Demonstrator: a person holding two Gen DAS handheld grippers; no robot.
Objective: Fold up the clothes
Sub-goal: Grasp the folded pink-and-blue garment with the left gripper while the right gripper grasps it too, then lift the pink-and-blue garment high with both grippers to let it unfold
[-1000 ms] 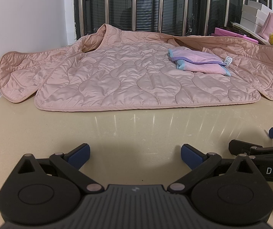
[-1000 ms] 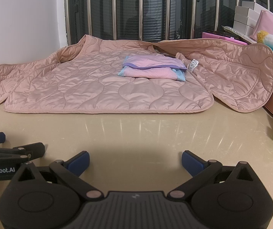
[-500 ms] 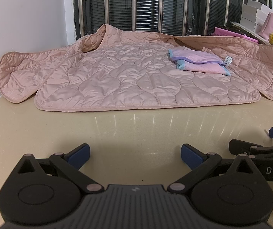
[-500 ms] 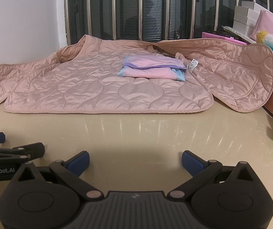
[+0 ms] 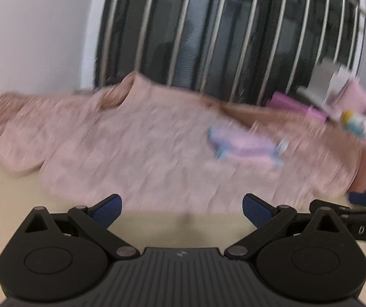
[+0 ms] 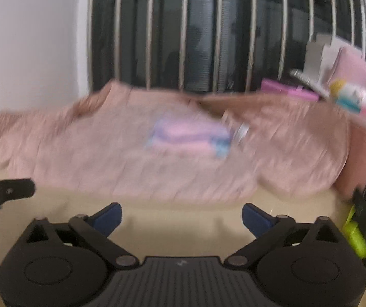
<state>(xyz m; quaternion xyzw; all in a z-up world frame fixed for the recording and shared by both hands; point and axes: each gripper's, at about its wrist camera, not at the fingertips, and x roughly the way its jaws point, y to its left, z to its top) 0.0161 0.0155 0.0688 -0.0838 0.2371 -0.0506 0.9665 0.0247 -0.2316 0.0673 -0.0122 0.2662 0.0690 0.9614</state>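
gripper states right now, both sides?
Left gripper: open, holding nothing, short of the pink quilted jacket.
Right gripper: open, holding nothing, over the bare tabletop.

beige table (image 6: 172,230) | barred window (image 6: 208,38) | plush toy (image 6: 349,96) | neon-yellow item (image 6: 364,240)

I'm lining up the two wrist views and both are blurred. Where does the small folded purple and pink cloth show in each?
Left wrist: the folded cloth lies right of centre, on the pink quilted jacket.
Right wrist: the folded cloth lies near the centre, on the same jacket.
Shared landmark: the barred window behind the jacket.
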